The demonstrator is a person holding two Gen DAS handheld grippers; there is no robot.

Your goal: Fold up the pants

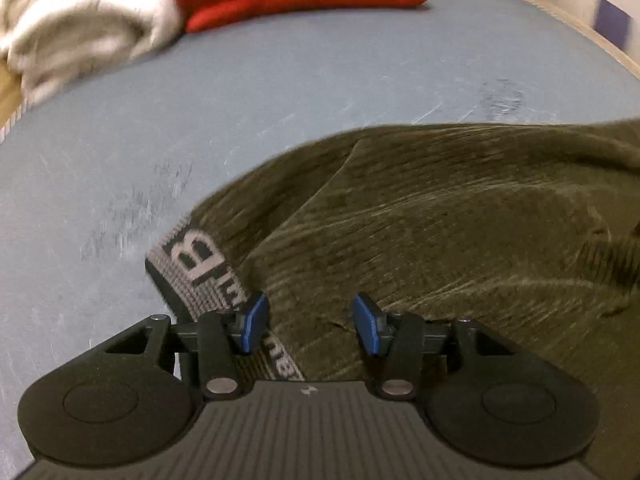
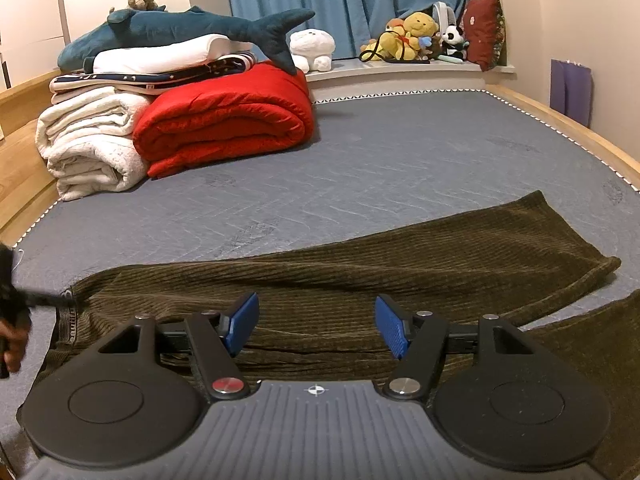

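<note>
Dark olive corduroy pants (image 2: 360,276) lie spread on the grey-blue mattress (image 2: 400,160), waist at the left, legs reaching to the right. The right gripper (image 2: 316,324) is open and empty, just above the pants' upper part. In the left wrist view the pants (image 1: 440,220) fill the right half, with the grey lettered waistband (image 1: 192,264) turned out at the left. The left gripper (image 1: 310,320) is open over the waist, its left finger by the waistband, holding nothing. The left gripper also shows blurred at the far left of the right wrist view (image 2: 40,300).
A folded red quilt (image 2: 228,120) and white blankets (image 2: 88,140) are stacked at the back left, with a plush shark (image 2: 180,28) on top. Stuffed toys (image 2: 416,36) sit on the window ledge. A wooden bed frame (image 2: 600,144) edges the mattress.
</note>
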